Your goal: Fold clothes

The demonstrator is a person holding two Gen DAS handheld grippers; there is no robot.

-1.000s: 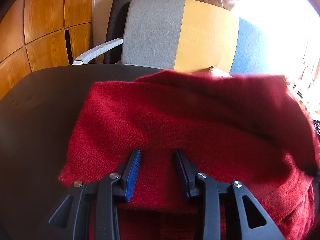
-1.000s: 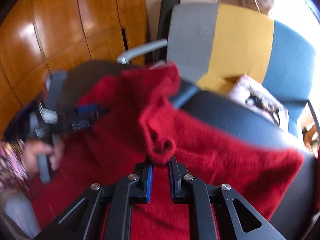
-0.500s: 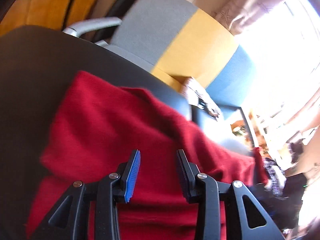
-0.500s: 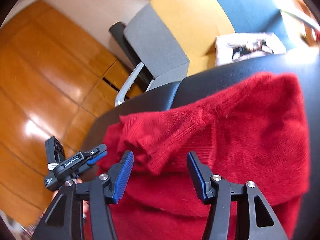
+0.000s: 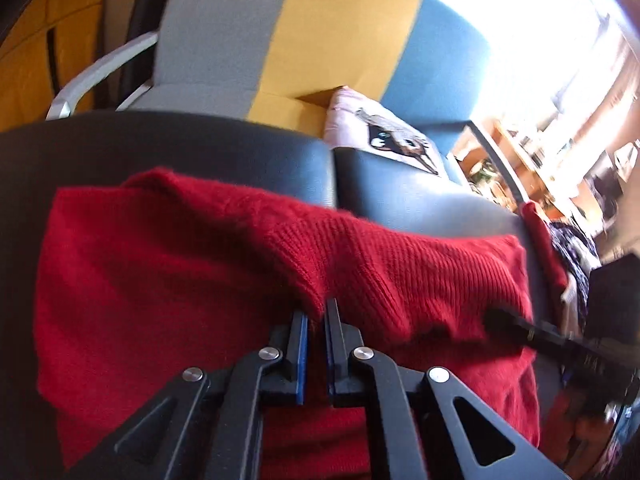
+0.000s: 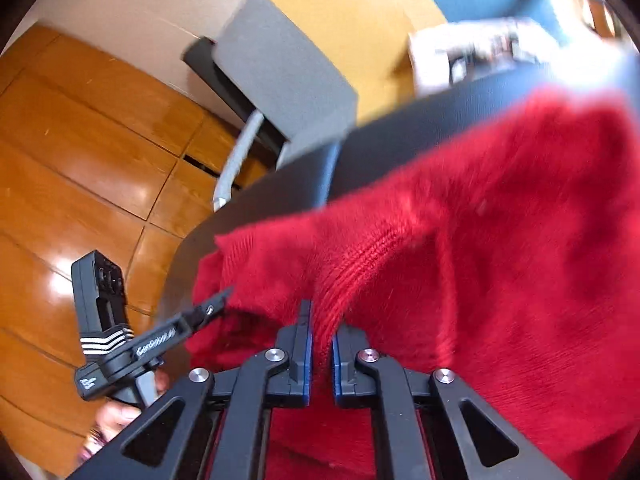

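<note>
A red knitted sweater [image 5: 168,280] lies partly folded on a dark table [image 5: 80,152]. My left gripper [image 5: 316,312] is shut on a ribbed fold of the sweater at its near edge. My right gripper [image 6: 320,320] is shut on a ribbed fold of the sweater [image 6: 500,240] too. The right gripper also shows at the right of the left wrist view [image 5: 504,322], its tip on the cloth. The left gripper shows at the left of the right wrist view [image 6: 216,304], its tip at the sweater's edge.
A grey, yellow and blue sofa [image 5: 344,40] stands behind the table, with a printed cushion [image 5: 384,136] on it. Wooden wall panels [image 6: 80,140] are at the left. A bright window and shelves are at the far right.
Both grippers were open over the sweater half a second ago. Both have now closed on ribbed folds of it. The cloth has bunched up between them.
</note>
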